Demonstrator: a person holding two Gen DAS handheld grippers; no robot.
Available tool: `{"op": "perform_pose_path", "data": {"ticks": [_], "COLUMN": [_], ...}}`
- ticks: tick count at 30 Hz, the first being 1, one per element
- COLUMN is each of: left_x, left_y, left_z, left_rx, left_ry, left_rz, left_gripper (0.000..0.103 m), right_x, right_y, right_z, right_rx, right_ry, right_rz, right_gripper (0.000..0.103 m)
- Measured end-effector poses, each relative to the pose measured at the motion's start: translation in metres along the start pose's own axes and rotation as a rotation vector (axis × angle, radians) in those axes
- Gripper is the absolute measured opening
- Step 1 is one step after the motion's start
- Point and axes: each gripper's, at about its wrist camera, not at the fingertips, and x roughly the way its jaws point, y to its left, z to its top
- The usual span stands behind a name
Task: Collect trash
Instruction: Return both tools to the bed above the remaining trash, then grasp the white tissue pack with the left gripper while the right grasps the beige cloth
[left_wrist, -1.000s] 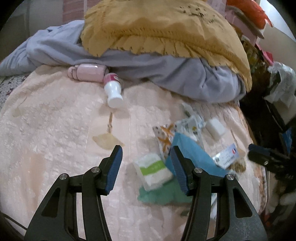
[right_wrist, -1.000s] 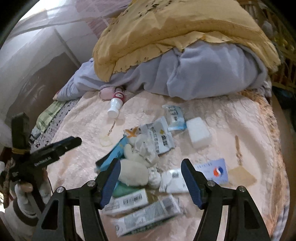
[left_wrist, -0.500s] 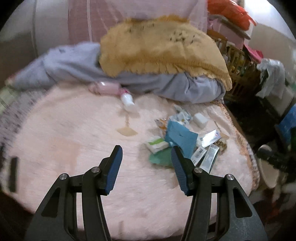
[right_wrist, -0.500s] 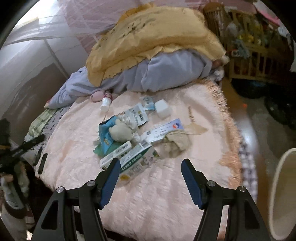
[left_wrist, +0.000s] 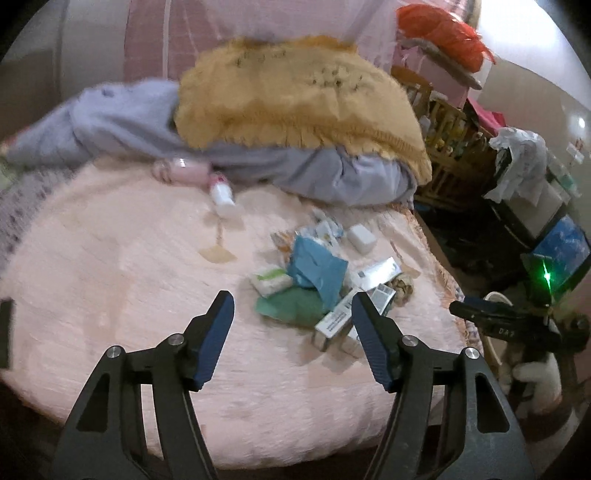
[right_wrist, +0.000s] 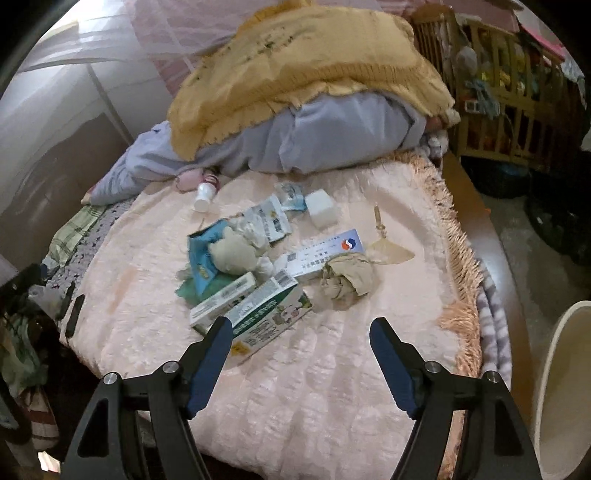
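Observation:
A pile of trash lies on the pink bed cover (right_wrist: 332, 387): a green-and-white carton (right_wrist: 266, 314), a long white box (right_wrist: 223, 297), a blue packet (right_wrist: 201, 254), a blue-and-white card box (right_wrist: 325, 251) and a crumpled beige wad (right_wrist: 347, 280). My right gripper (right_wrist: 300, 326) hovers short of the pile, jaws opening, nothing between them. In the left wrist view the blue packet (left_wrist: 317, 266), green paper (left_wrist: 291, 306) and boxes (left_wrist: 336, 321) lie beyond my left gripper (left_wrist: 291, 297), whose jaws are opening and empty.
A white bottle (right_wrist: 205, 194) and a white block (right_wrist: 321, 206) lie farther back, below heaped grey and yellow blankets (right_wrist: 314, 92). A pale bin (right_wrist: 561, 369) stands on the floor right of the bed. A wooden cot (right_wrist: 517, 92) is behind.
Both grippers have drawn back and up from the pile, so the whole bed and the bin's rim now show. Both pairs of jaws stand wider apart.

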Motion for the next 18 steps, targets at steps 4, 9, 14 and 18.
{"op": "perform_pose_path", "data": {"ticks": [4,9,14,18], "left_x": [0.070,0.142,0.192,0.228], "left_y": [0.007,0.025,0.039,0.048], "left_z": [0.002,0.007,0.018,0.017], "left_rx": [-0.037,-0.108,-0.151,-0.152], "left_ry": [0.065,0.142,0.169,0.233], "left_rz": [-0.008,-0.018,-0.011,0.009], "left_gripper": [0.065,0.065,0.065,0.065], "right_x": [0.021,0.049,0.092,0.126], "right_y": [-0.012,-0.025,-0.039,-0.048], "right_z": [0.005,0.015,0.029,0.033], "right_rx": [0.009,0.005,0.042,0.056], "right_ry": [0.027,0.025,0.037,0.059], "right_rz": [-0.001,-0.051,-0.070,-0.102], "right_gripper": [0.074,0.074,0.074,0.072]}}
